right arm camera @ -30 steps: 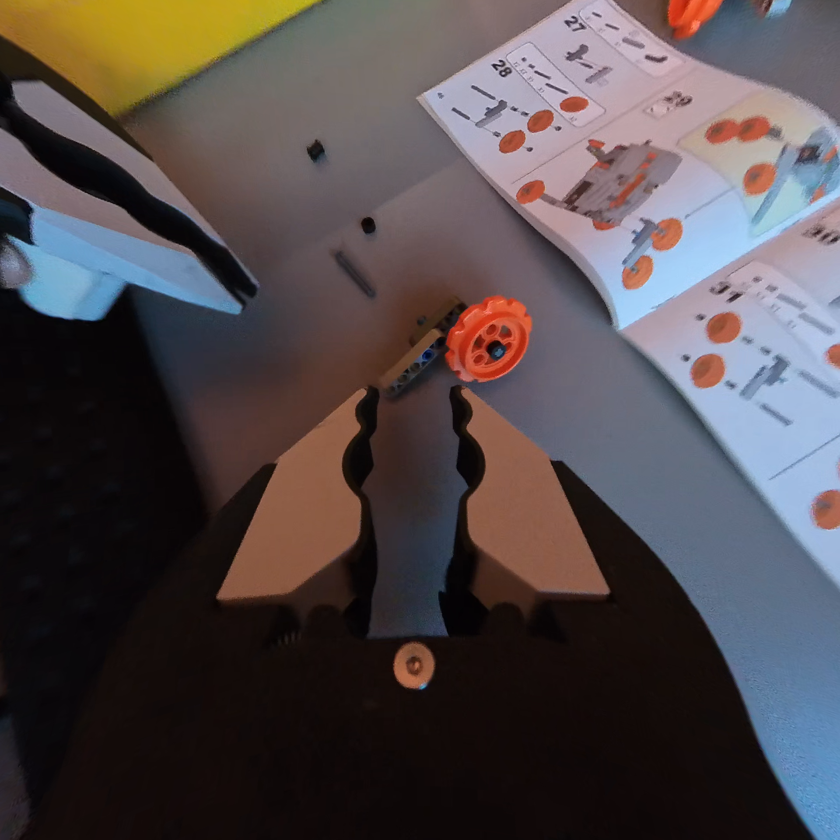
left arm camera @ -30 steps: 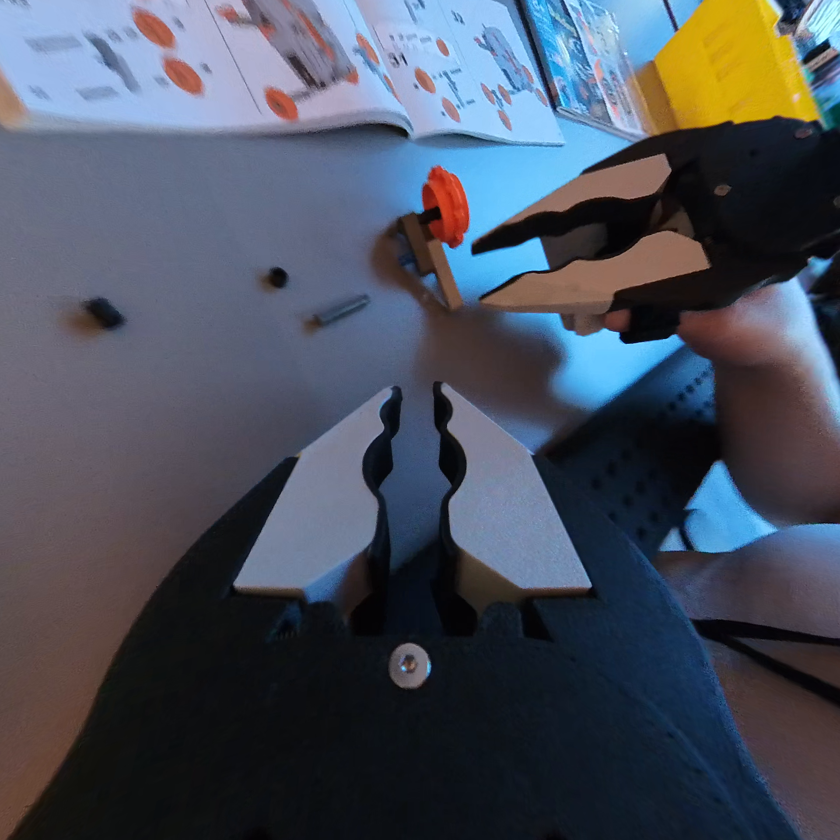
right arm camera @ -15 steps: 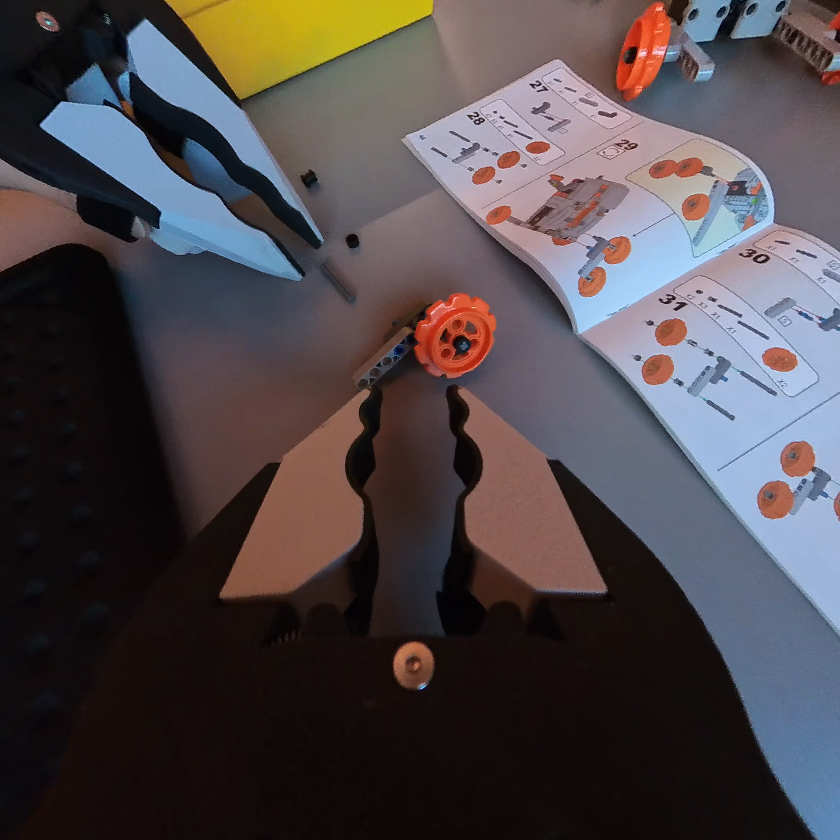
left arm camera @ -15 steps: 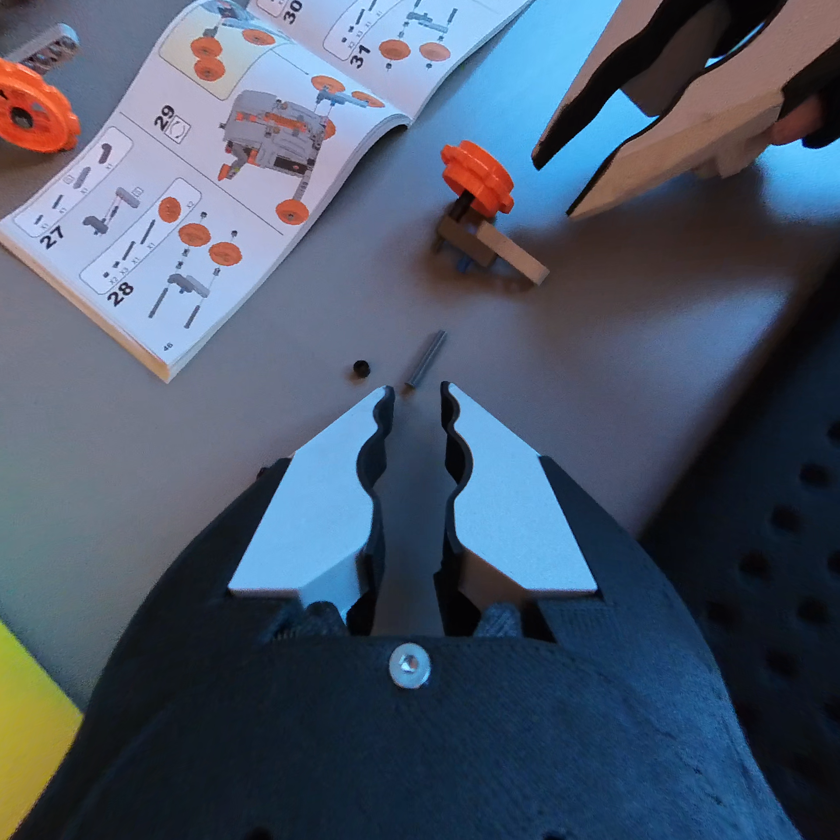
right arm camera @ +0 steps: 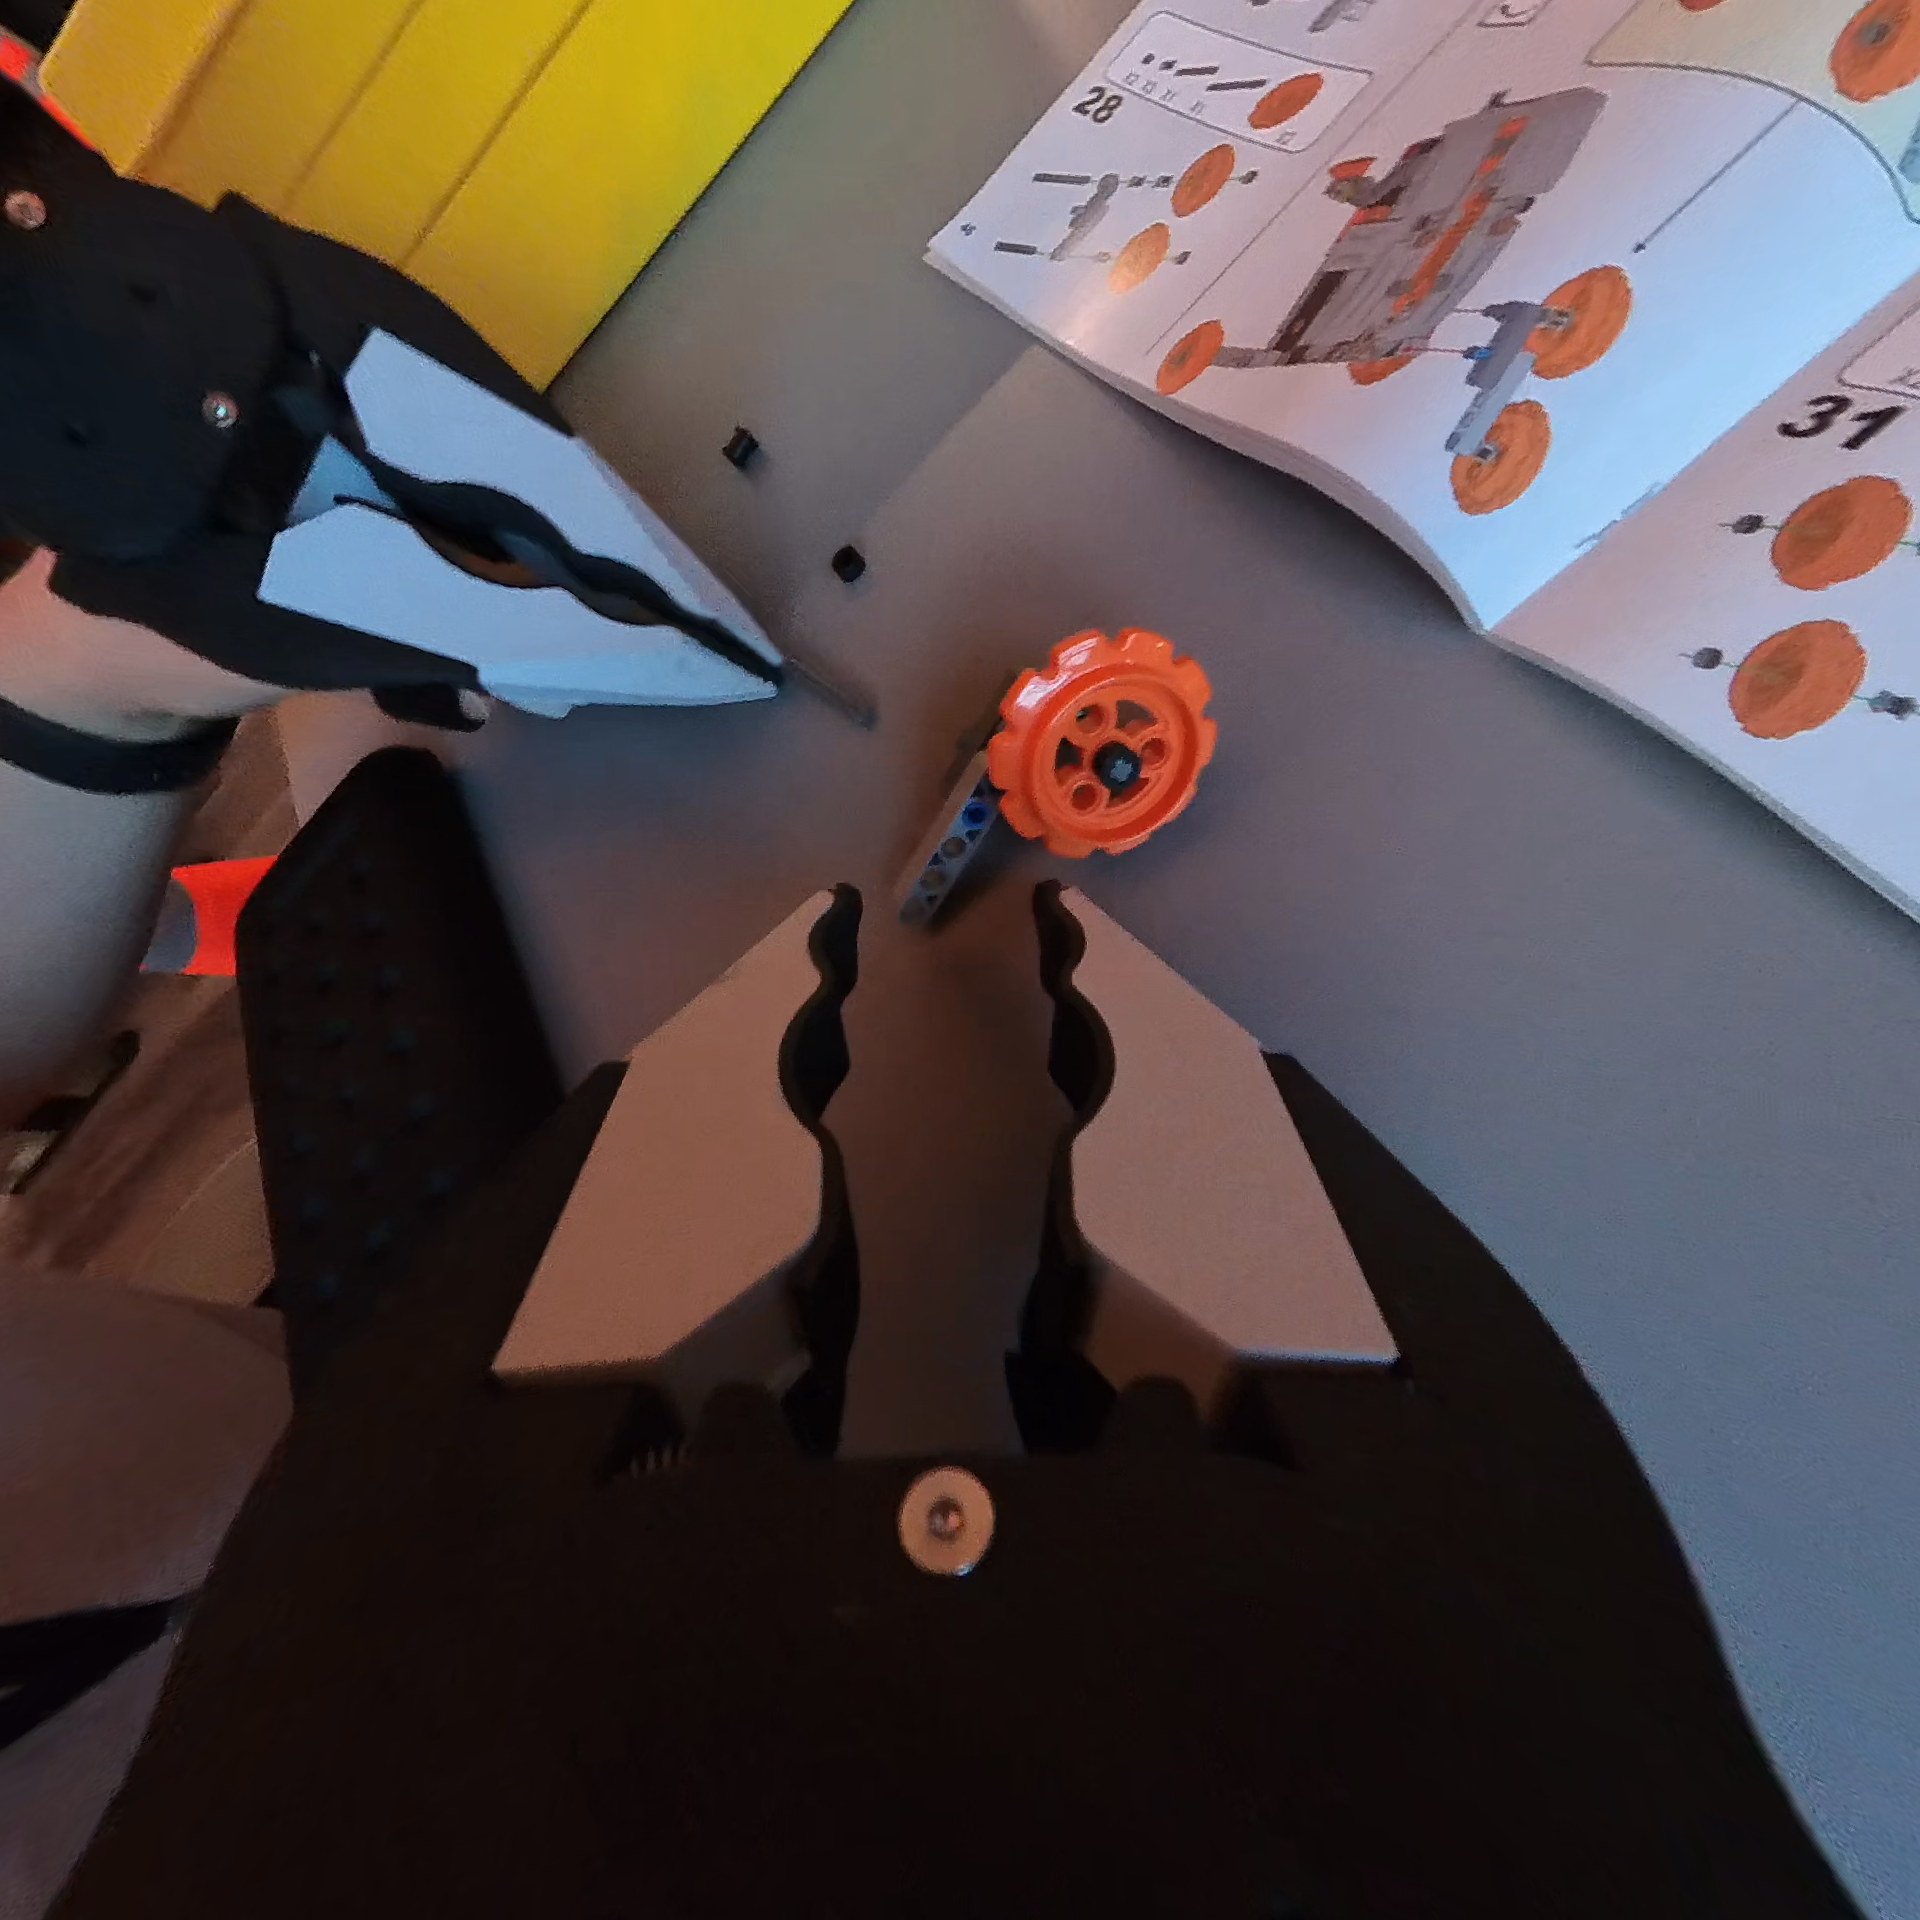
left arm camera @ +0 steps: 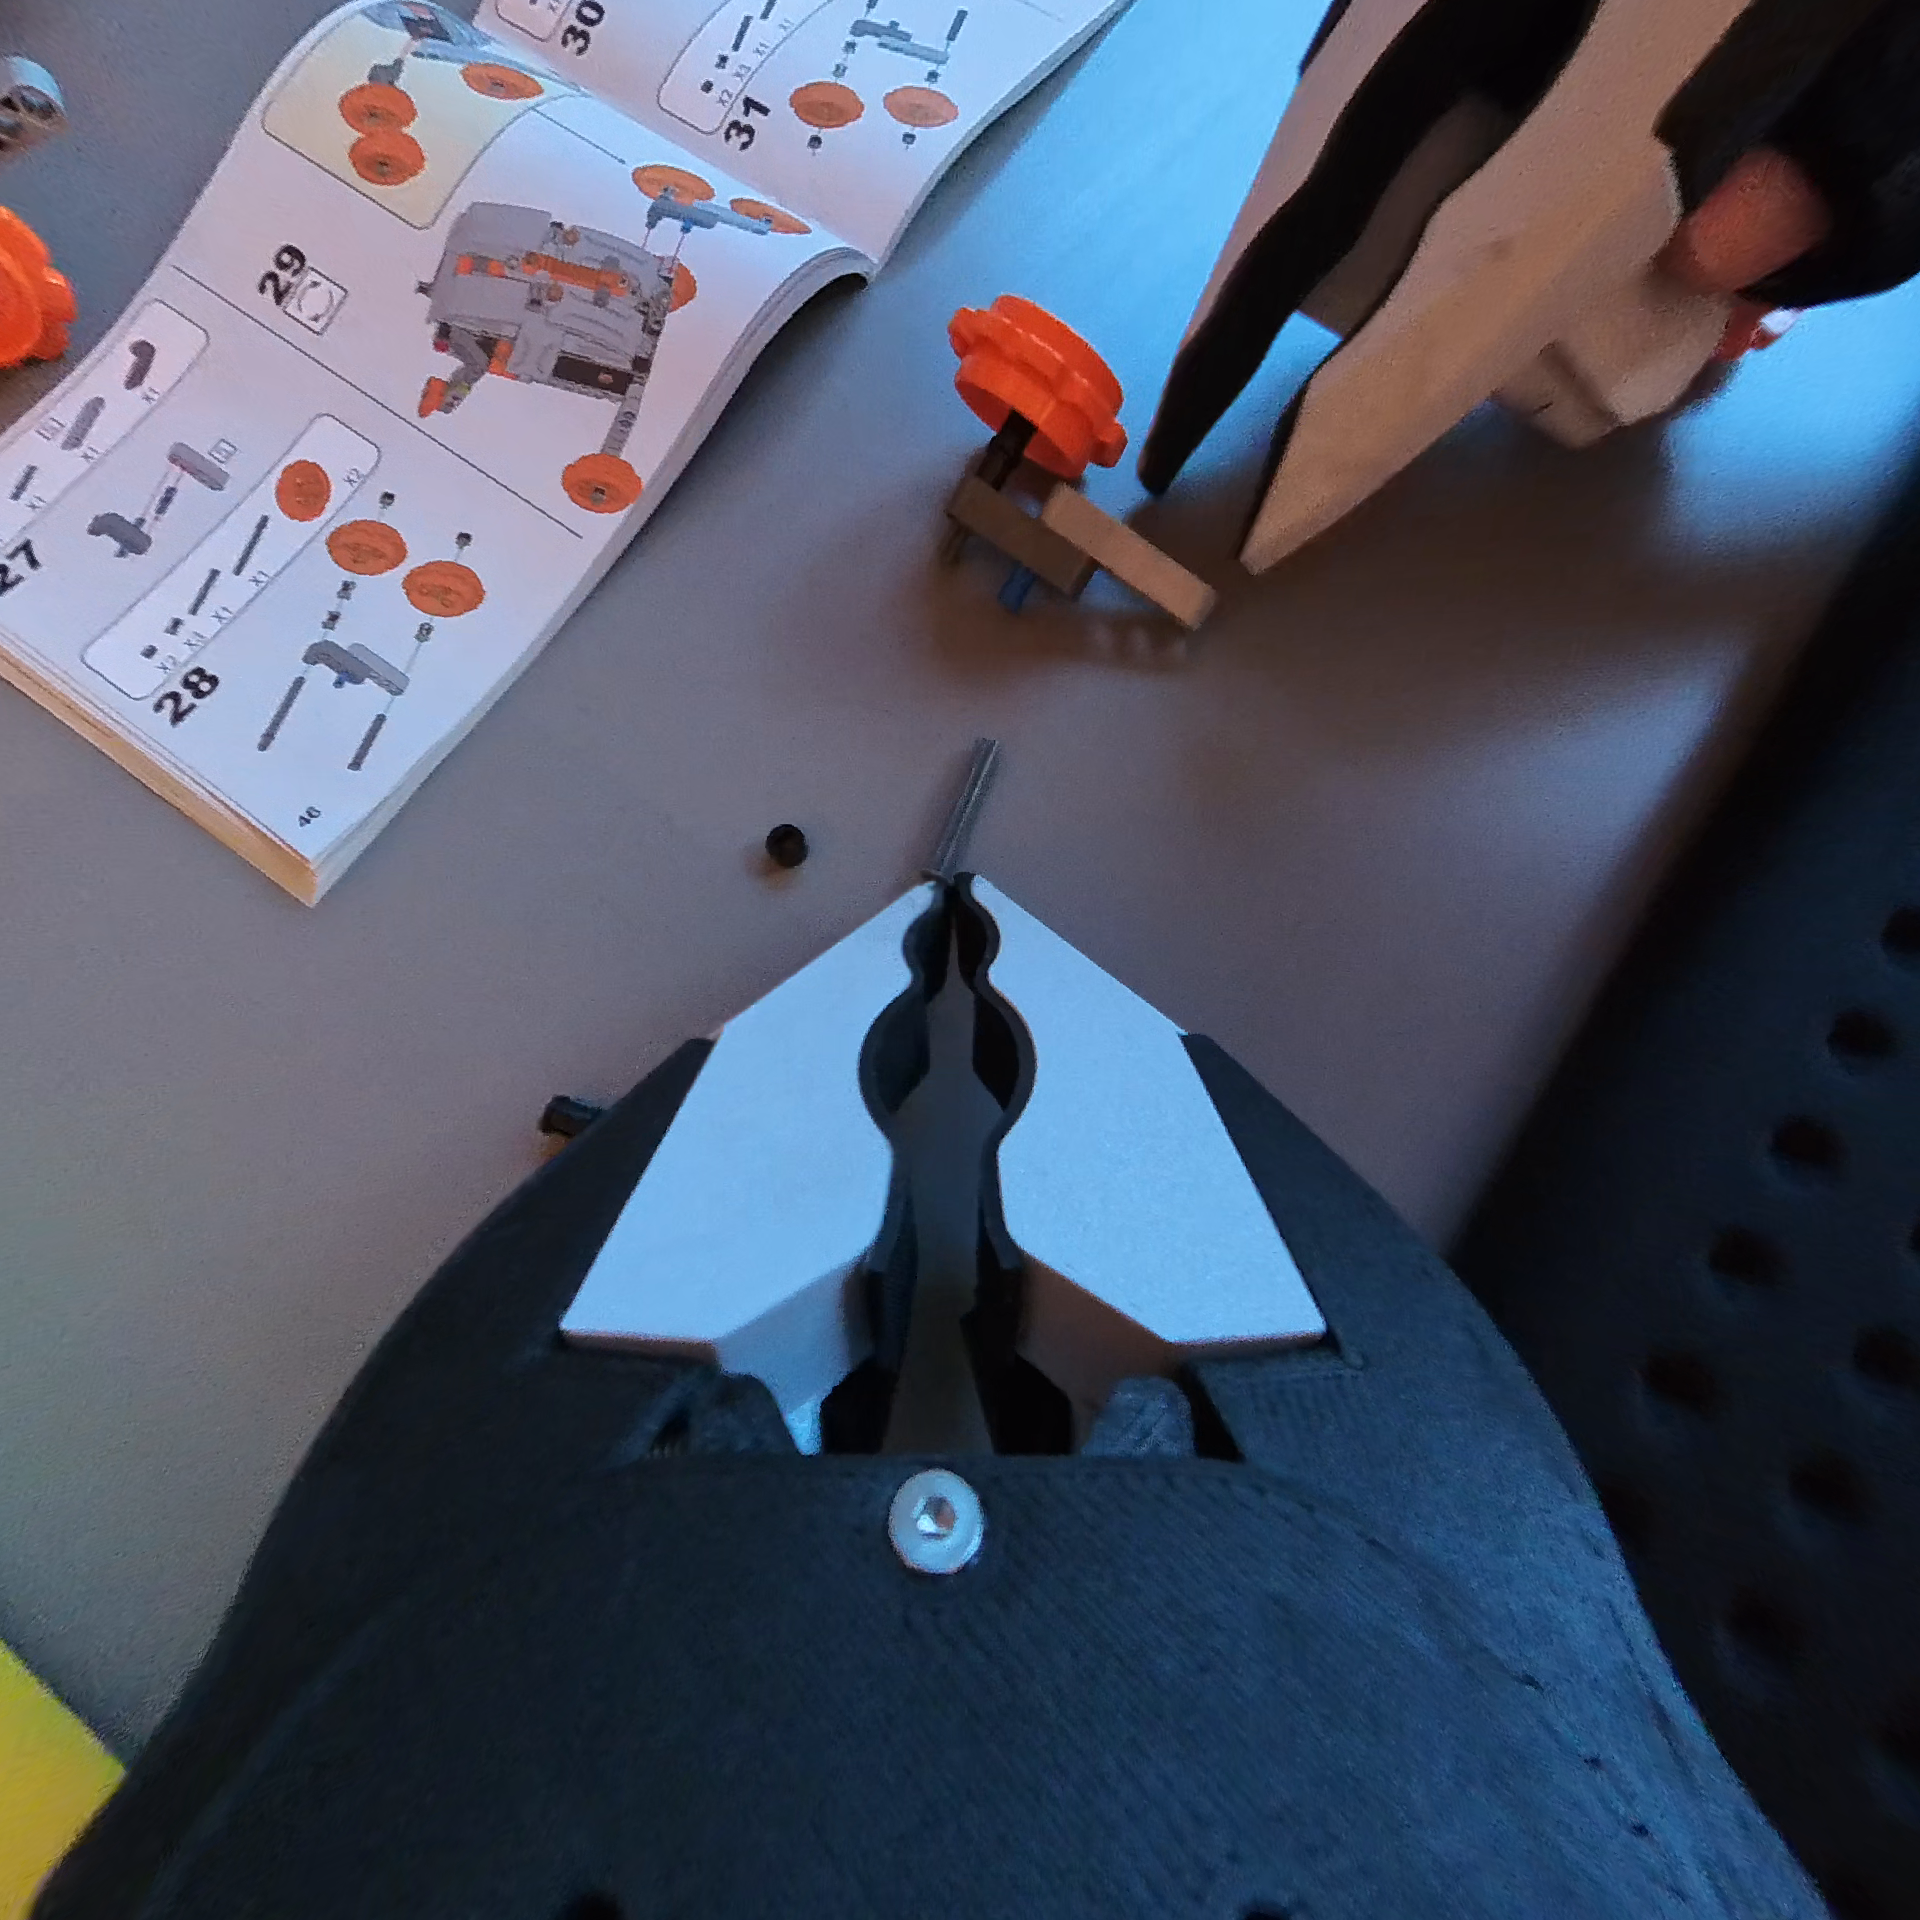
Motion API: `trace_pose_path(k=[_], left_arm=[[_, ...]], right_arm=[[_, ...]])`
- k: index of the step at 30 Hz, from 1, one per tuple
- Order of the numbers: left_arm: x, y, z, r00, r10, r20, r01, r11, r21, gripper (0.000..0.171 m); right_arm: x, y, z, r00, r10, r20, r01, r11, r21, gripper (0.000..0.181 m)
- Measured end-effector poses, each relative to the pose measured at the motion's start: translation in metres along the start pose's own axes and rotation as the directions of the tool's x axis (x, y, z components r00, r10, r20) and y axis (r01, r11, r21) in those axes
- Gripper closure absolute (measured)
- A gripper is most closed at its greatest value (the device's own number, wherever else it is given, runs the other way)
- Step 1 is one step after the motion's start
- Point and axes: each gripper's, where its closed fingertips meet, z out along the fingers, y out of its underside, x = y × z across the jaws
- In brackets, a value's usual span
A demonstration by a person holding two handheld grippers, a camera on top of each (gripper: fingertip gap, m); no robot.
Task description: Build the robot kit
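Observation:
My left gripper [left arm camera: 951, 883] is shut on the near end of a thin dark grey axle [left arm camera: 968, 800] that lies on the grey table; it also shows in the right wrist view [right arm camera: 774, 675] pinching the axle [right arm camera: 836, 698]. My right gripper [right arm camera: 945, 899] is open, its tips either side of the end of a grey beam [right arm camera: 951, 852] that carries an orange toothed wheel [right arm camera: 1101, 743]. In the left wrist view the right gripper [left arm camera: 1205, 520] stands just right of the wheel [left arm camera: 1039, 384] and beam [left arm camera: 1127, 566].
An open instruction booklet [left arm camera: 416, 343] lies left of the wheel, also top right in the right wrist view [right arm camera: 1507, 239]. Small black pins [left arm camera: 787, 844] [right arm camera: 849, 563] [right arm camera: 740, 447] lie near the axle. A yellow box [right arm camera: 447, 135] stands behind. A black perforated mat [left arm camera: 1766, 1195] borders the table.
My left gripper has closed onto the axle end. My right gripper has moved closer to the beam and wheel, still open.

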Motion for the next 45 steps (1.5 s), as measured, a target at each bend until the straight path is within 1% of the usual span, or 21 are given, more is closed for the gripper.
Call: trace_pose_path(k=[2,4,6,9,12,15,17,19,21,23,25,28,31,33,35,37,38,40,42,44,45], left_arm=[[0.001,0.001,-0.001,1.0,-0.018,-0.009,0.018,1.0,0.006,0.171],[-0.002,0.004,-0.005,1.0,-0.012,0.01,0.012,1.0,-0.006,0.171],[-0.006,0.007,-0.007,1.0,-0.005,0.031,0.006,1.0,-0.029,0.165],[-0.013,0.006,-0.008,0.997,0.04,0.063,-0.036,0.998,-0.054,0.158],[-0.005,-0.004,-0.004,0.996,0.091,0.012,-0.091,0.995,-0.029,0.158],[-0.002,-0.001,0.002,0.99,0.14,-0.016,-0.141,0.988,-0.06,0.159],[0.0,-0.003,0.004,0.988,0.155,-0.022,-0.156,0.987,-0.047,0.163],[0.001,-0.004,0.005,0.989,0.147,-0.029,-0.148,0.988,-0.035,0.169],[0.001,-0.004,0.005,0.991,0.134,-0.029,-0.135,0.99,-0.029,0.169],[0.002,-0.003,0.004,0.993,0.116,-0.031,-0.117,0.993,-0.028,0.17],[0.002,-0.003,0.005,0.994,0.107,-0.015,-0.108,0.994,-0.021,0.17],[0.01,-0.008,0.003,0.993,0.115,-0.016,-0.115,0.993,0.019,0.17],[0.027,-0.028,-0.005,0.991,0.126,-0.048,-0.118,0.983,0.139,0.17],[0.035,-0.041,-0.01,0.99,0.124,-0.068,-0.108,0.974,0.197,0.17],[0.043,-0.052,-0.014,0.987,0.137,-0.085,-0.114,0.965,0.235,0.17],[0.047,-0.064,-0.019,0.984,0.16,-0.078,-0.135,0.956,0.26,0.171],[0.049,-0.07,-0.022,0.983,0.169,-0.075,-0.142,0.952,0.272,0.17],[0.052,-0.081,-0.027,0.982,0.168,-0.084,-0.137,0.948,0.288,0.17],[0.056,-0.091,-0.031,0.982,0.166,-0.095,-0.129,0.943,0.308,0.17],[0.057,-0.097,-0.035,0.981,0.165,-0.099,-0.126,0.94,0.317,0.171],[0.059,-0.098,-0.036,0.98,0.17,-0.102,-0.13,0.94,0.315,0.171]], right_arm=[[0.002,-0.001,0.002,1.0,0.013,-0.009,-0.014,1.0,-0.014,0.148],[0.004,-0.003,0.004,1.0,0.01,-0.029,-0.011,1.0,-0.016,0.149],[0.007,-0.005,0.004,0.999,0.021,-0.034,-0.022,1.0,-0.013,0.149],[0.004,-0.005,0.007,0.999,0.043,-0.006,-0.043,0.999,-0.022,0.152],[0.003,-0.005,0.009,0.999,0.041,-0.009,-0.041,0.999,-0.027,0.154],[0.003,-0.006,0.012,0.999,0.052,-0.011,-0.053,0.998,-0.033,0.157],[0.001,-0.006,0.014,0.999,0.036,-0.025,-0.037,0.998,-0.042,0.157],[0.0,-0.006,0.015,0.998,0.01,-0.055,-0.013,0.999,-0.045,0.156],[0.0,-0.007,0.017,0.997,-0.006,-0.08,0.003,0.999,-0.041,0.156],[0.0,-0.006,0.02,0.996,-0.02,-0.085,0.016,0.999,-0.047,0.167],[-0.001,-0.006,0.02,0.998,-0.005,-0.064,0.002,0.999,-0.036,0.17],[-0.006,-0.009,0.014,0.998,0.061,0.025,-0.061,0.998,0.008,0.175],[-0.013,-0.018,0.0,0.976,0.154,0.154,-0.166,0.984,0.063,0.175],[-0.017,-0.029,-0.012,0.942,0.216,0.256,-0.25,0.962,0.108,0.175],[-0.025,-0.041,-0.025,0.872,0.285,0.398,-0.363,0.922,0.134,0.176],[-0.033,-0.054,-0.04,0.764,0.34,0.548,-0.482,0.865,0.135,0.176],[-0.036,-0.059,-0.046,0.719,0.353,0.599,-0.523,0.842,0.131,0.176],[-0.039,-0.064,-0.053,0.663,0.363,0.655,-0.568,0.813,0.125,0.176],[-0.043,-0.067,-0.058,0.627,0.364,0.689,-0.594,0.795,0.12,0.177],[-0.047,-0.071,-0.063,0.578,0.361,0.732,-0.623,0.775,0.109,0.176],[-0.047,-0.071,-0.065,0.566,0.363,0.74,-0.63,0.769,0.105,0.176]])
